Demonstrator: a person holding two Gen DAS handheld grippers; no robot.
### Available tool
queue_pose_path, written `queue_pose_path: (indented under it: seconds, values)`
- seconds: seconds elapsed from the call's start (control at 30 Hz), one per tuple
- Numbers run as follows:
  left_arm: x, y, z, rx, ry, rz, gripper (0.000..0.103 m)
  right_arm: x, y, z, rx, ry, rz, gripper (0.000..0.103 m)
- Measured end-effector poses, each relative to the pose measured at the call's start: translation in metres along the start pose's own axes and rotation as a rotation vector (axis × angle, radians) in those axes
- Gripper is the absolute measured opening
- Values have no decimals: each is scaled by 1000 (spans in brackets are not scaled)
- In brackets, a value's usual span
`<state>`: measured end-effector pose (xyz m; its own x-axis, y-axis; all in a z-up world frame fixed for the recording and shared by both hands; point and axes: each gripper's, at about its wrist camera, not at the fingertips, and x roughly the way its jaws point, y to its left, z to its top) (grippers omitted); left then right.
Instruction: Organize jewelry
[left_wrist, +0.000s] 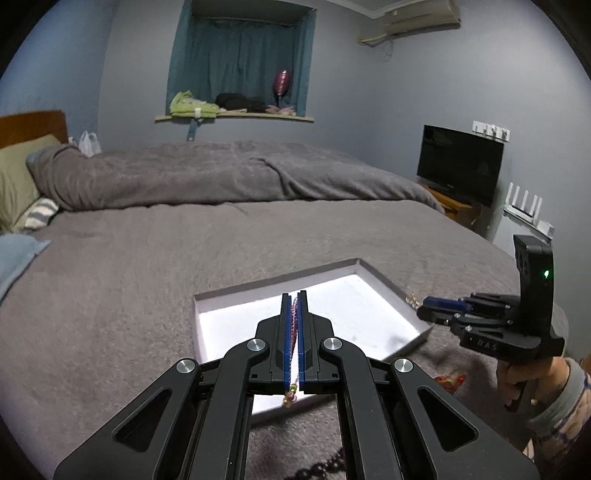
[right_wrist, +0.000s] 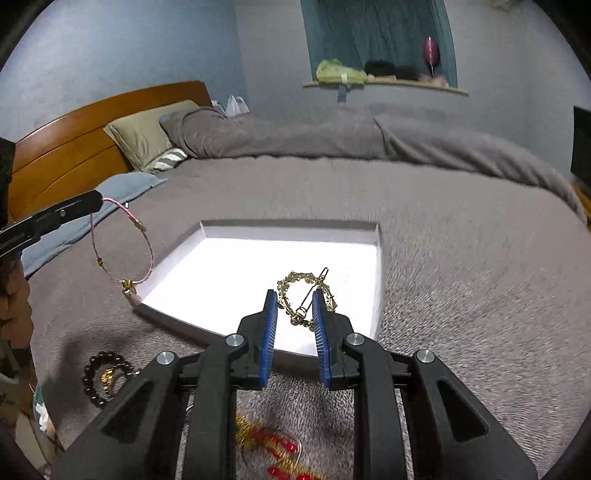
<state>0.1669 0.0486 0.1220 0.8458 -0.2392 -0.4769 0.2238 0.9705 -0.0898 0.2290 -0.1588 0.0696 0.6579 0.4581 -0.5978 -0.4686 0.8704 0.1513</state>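
Right gripper (right_wrist: 294, 314) clamps gold hair clip (right_wrist: 306, 299) above white tray (right_wrist: 221, 273); left gripper (right_wrist: 96, 201) dangles pink bracelet (right_wrist: 123, 243) beside tray's left edge.

A wide bed (left_wrist: 184, 251) is covered by a grey blanket (right_wrist: 461, 280), with a rolled grey duvet (left_wrist: 221, 173) laid across its far side. A wooden headboard (right_wrist: 74, 140) is seen behind an olive pillow (right_wrist: 147, 133) and a striped one (right_wrist: 170, 158). A recessed window is hung with teal curtains (left_wrist: 240, 62); on its sill (left_wrist: 236, 117) a green cloth (left_wrist: 192, 105) and what may be a pink balloon (left_wrist: 282, 83) are set. A dark television (left_wrist: 460, 162) is stood on a wooden stand (left_wrist: 450, 205), below an air conditioner (left_wrist: 410, 18).
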Motion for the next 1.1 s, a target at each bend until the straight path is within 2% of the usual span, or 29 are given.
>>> queue_pose_path:
  seconds: [0.2,0.47,0.5,0.53,0.57,0.6,0.63,0.77,0.87,1.1]
  values:
    - [26,18,-9,-47,-10,10,3,30,-5,-6,22,76,-18,19]
    - [65,41,-36,-86,114,52,3,38,-2,-11,5,100,-44,21]
    - [66,43,-39,-91,120,56,9,37,-1,-10,0,98,-51,21]
    - [65,45,-42,-95,123,61,24,36,-1,-10,-1,95,-51,26]
    - [64,46,-45,-97,120,67,31,34,-1,-11,3,87,-49,37]
    - [61,46,-48,-96,114,71,38,33,-1,-11,5,78,-47,43]
    - [59,46,-50,-94,111,72,40,29,-1,-11,4,64,-42,47]
    - [46,44,-53,-93,90,68,53,18,-1,-12,5,38,-38,47]
    - [34,40,-55,-80,61,64,68,2,-4,-18,25,5,-39,47]
    - [5,34,-71,-82,42,55,74,-32,-14,-42,96,-43,-46,50]
